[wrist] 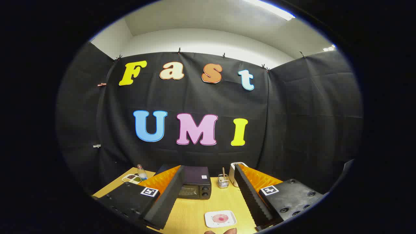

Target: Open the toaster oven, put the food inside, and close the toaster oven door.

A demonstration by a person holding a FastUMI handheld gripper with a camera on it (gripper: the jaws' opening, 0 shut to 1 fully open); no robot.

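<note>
Gripper (208, 195) jaws spread wide, holding nothing, above wooden tabletop (191, 214), closed black toaster oven (196, 187) beyond, white square plate of pink food (220, 218) between them.

**No legible text — markers only**

A square black-and-white coded marker is carried on each finger block of the gripper (208, 191), whose fingers are spread wide apart. A small white label is seen on the toaster oven (195, 185) — too small to be read.
</note>
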